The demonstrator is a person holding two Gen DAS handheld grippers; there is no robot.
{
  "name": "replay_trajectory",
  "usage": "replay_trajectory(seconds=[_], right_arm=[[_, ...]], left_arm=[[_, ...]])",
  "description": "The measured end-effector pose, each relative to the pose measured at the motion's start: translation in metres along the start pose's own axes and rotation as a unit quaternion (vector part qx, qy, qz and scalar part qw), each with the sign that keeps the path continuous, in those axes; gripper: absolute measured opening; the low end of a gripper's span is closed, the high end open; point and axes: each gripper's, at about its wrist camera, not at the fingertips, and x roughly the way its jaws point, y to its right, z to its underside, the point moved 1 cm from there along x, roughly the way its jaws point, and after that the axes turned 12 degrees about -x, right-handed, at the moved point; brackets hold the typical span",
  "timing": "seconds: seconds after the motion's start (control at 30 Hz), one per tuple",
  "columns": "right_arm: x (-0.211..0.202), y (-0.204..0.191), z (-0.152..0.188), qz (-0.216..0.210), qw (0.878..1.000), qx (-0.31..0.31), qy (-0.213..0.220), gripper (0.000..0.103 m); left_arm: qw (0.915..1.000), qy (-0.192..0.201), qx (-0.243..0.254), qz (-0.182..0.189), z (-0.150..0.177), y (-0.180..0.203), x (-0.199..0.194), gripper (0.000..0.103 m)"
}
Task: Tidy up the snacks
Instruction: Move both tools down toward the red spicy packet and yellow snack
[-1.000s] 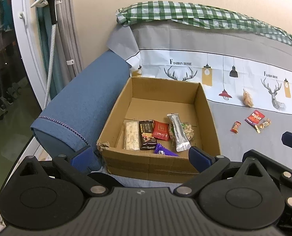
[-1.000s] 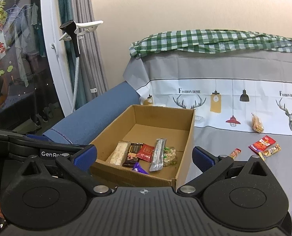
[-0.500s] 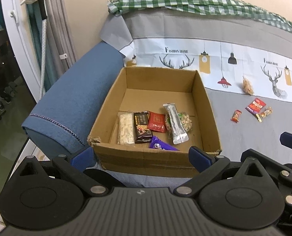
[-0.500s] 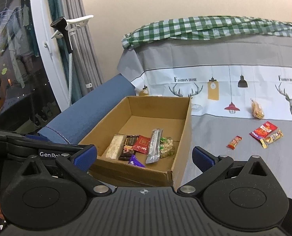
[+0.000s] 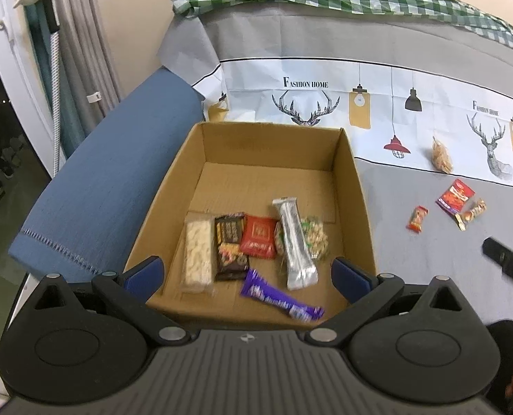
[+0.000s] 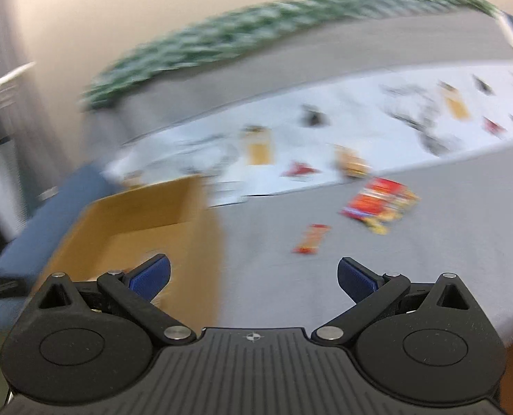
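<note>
1. While hovering above the brown cardboard box (image 5: 350, 173), the left tongs (image 5: 248, 273) are gaping apart, empty.
2. Right tongs (image 6: 253, 276) are spread apart, empty; view blurred.
3. Small orange-red snack packet (image 6: 310, 238) is lying on the grey bed cover (image 6: 412, 259), ahead of them, apart.
4. Purple wrapped bar (image 5: 280, 299) is lying inside the box.

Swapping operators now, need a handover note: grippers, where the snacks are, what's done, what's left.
Left gripper: open, empty, over the near edge of the brown cardboard box.
Right gripper: open, empty, facing the loose snacks; its view is motion-blurred.
Done: six snacks lie in the box, among them the purple bar and the silver stick pack.
Left: on the grey sofa cover, the small orange-red candy, the red packet touching a small gold-wrapped candy, and the clear bag of tan snacks.
</note>
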Motion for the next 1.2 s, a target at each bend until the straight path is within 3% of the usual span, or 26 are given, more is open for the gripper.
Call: replay_trajectory(seconds=[0.23, 0.4, 0.53, 0.63, 0.7, 0.8, 0.87, 0.97, 1.07, 1.2], right_arm=[[0.125, 0.098, -0.009, 0.151, 0.982, 0.113, -0.025, 0.102], [0.204, 0.143, -0.014, 0.204, 0.969, 0.134, -0.041, 0.102], [0.258, 0.170, -0.005, 0.232, 0.960, 0.137, -0.082, 0.101], [0.284, 0.181, 0.007, 0.250, 0.955, 0.121, -0.105, 0.100], [0.286, 0.184, 0.012, 0.289, 0.949, 0.084, -0.093, 0.099], [0.276, 0.208, 0.018, 0.323, 0.937, 0.092, -0.097, 0.100], [0.262, 0.222, 0.019, 0.325, 0.933, 0.122, -0.099, 0.100], [0.244, 0.233, 0.019, 0.301, 0.935, 0.168, -0.076, 0.100], [0.231, 0.242, 0.018, 0.271, 0.935, 0.221, -0.060, 0.100], [0.225, 0.232, 0.018, 0.222, 0.942, 0.244, -0.065, 0.101]], left_arm=[[0.9997, -0.024, 0.006, -0.005, -0.037, 0.046, 0.042, 0.103], [0.9992, -0.038, 0.012, -0.003, -0.057, 0.084, 0.072, 0.103], [0.9983, -0.050, 0.029, 0.001, -0.067, 0.118, 0.097, 0.103], [0.9974, -0.049, 0.053, 0.006, -0.070, 0.145, 0.115, 0.103], [0.9964, -0.047, 0.070, 0.009, -0.070, 0.166, 0.127, 0.103], [0.9939, -0.049, 0.095, 0.028, -0.071, 0.207, 0.152, 0.103], [0.9902, -0.067, 0.110, 0.052, -0.071, 0.238, 0.173, 0.103], [0.9845, -0.098, 0.125, 0.075, -0.067, 0.279, 0.200, 0.103], [0.9815, -0.110, 0.139, 0.071, -0.063, 0.302, 0.218, 0.103], [0.9821, -0.102, 0.143, 0.068, -0.061, 0.307, 0.226, 0.103]])
